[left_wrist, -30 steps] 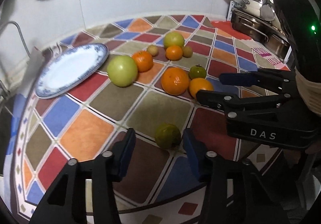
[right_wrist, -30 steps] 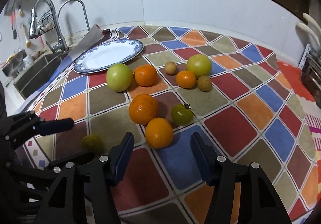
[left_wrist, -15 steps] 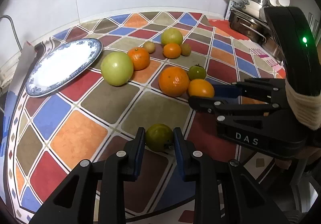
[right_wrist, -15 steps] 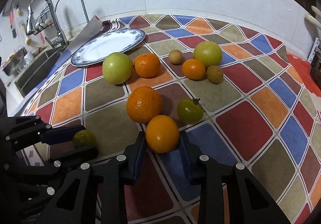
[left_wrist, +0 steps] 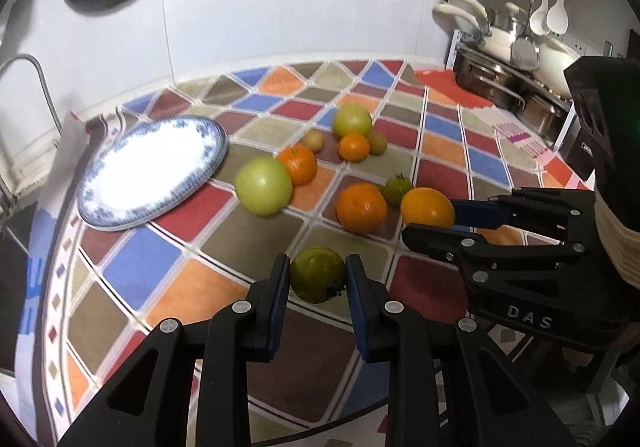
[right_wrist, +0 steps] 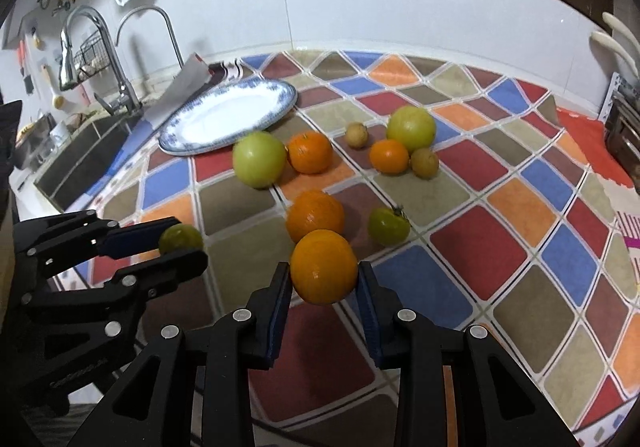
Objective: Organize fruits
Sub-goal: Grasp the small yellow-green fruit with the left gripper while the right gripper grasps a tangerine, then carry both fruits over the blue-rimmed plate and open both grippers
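- Left claw [left_wrist: 316,279] clamped on a green tomato [left_wrist: 317,274], stem end facing lower right, above the desk [left_wrist: 140,267].
- Right claw [right_wrist: 323,283] clamped on an orange [right_wrist: 323,266], round, no clear long axis.

Indoor light, moderately bright, coming from above; soft short shadows are falling under the fruit on the surface [left_wrist: 248,247]. The plate [left_wrist: 152,171] is glaring white, its centre washing out. Fisheye lens is bending the wall [right_wrist: 400,7] and surface edges, with dark vignetting filling the corners. Slight motion blur is softening the left wrist view; far background is reading dim.
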`<move>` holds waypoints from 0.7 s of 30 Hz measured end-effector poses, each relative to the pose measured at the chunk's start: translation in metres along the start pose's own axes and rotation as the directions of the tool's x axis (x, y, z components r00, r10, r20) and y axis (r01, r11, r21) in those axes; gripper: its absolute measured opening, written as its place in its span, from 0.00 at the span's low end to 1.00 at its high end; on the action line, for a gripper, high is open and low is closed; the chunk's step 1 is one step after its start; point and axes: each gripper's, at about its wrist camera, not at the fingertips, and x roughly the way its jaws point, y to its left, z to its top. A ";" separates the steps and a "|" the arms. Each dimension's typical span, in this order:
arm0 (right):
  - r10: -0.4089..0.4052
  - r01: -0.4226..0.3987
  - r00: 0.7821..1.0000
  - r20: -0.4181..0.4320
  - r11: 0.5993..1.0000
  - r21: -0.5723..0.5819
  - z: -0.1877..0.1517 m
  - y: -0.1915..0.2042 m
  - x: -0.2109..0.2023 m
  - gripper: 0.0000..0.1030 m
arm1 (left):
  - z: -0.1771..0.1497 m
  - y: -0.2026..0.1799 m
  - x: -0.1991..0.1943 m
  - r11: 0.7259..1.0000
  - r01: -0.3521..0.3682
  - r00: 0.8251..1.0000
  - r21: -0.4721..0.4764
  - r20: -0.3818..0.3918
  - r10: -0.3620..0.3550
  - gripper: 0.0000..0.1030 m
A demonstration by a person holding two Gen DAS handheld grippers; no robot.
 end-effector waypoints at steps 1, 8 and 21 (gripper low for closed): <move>0.000 0.000 1.000 0.009 1.000 0.000 0.002 0.002 -0.003 0.32 | 0.003 0.003 -0.005 1.000 0.000 1.000 0.003 0.012 0.000 0.28; 0.003 -0.002 0.996 0.086 1.000 -0.010 0.027 0.027 -0.021 0.32 | 0.020 0.027 -0.030 1.000 -0.025 0.996 0.013 0.080 0.024 0.28; 0.031 -0.024 0.987 0.158 0.999 -0.041 0.088 0.088 0.002 0.32 | 0.048 0.103 -0.039 0.995 -0.094 0.988 0.024 0.128 0.090 0.28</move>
